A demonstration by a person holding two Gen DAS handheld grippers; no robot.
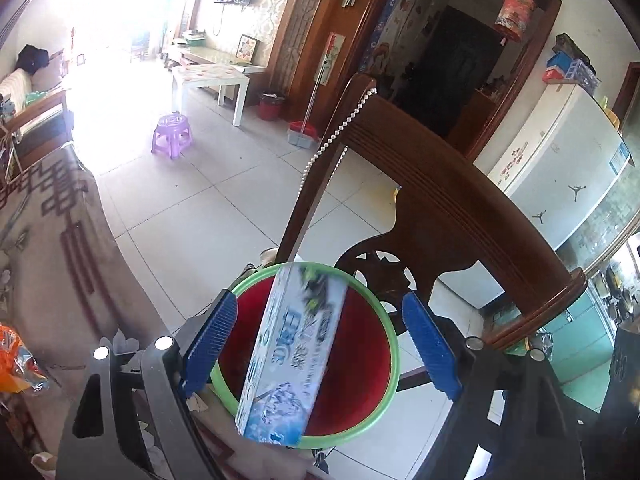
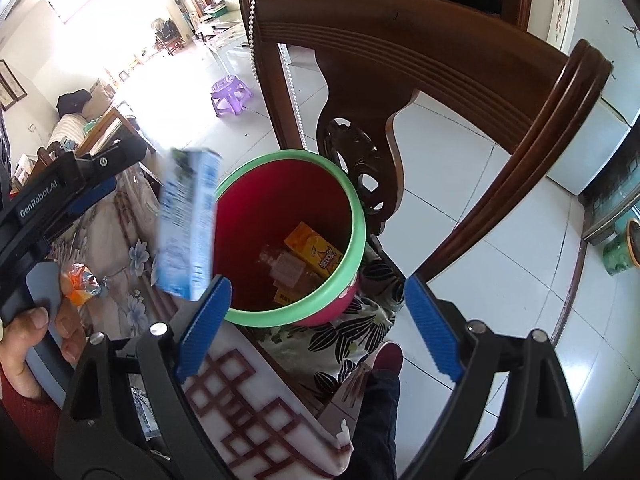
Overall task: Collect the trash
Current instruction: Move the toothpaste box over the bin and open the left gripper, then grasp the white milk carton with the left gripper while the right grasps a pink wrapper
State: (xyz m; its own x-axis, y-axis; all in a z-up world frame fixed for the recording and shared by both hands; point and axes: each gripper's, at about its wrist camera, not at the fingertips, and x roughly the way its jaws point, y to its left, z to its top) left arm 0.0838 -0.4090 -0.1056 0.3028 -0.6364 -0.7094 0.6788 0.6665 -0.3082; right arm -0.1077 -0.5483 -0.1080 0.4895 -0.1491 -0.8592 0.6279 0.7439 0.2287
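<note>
The left hand-held gripper [image 1: 320, 354] stood with its blue pads wide apart, and the blue-and-white carton [image 1: 290, 354] hung blurred between them, touching neither, right above the mouth of the red bin [image 1: 362, 364] with the green rim. The carton looked released and falling; from the right wrist view it sat at the bin's near-left edge, so keeping the left hand-held gripper centred over the opening until the carton cleared the rim seemed the sound way to finish. The right hand-held gripper [image 2: 316, 328] was also spread wide and carried nothing. Yellow boxes [image 2: 314, 250] already lay at the bottom of the bin. An orange wrapper [image 2: 82, 282] lay on the patterned cloth near the person's hand [image 2: 36, 344], likely next. The wooden chair back [image 2: 400, 64] crowded the bin's far side.
</note>
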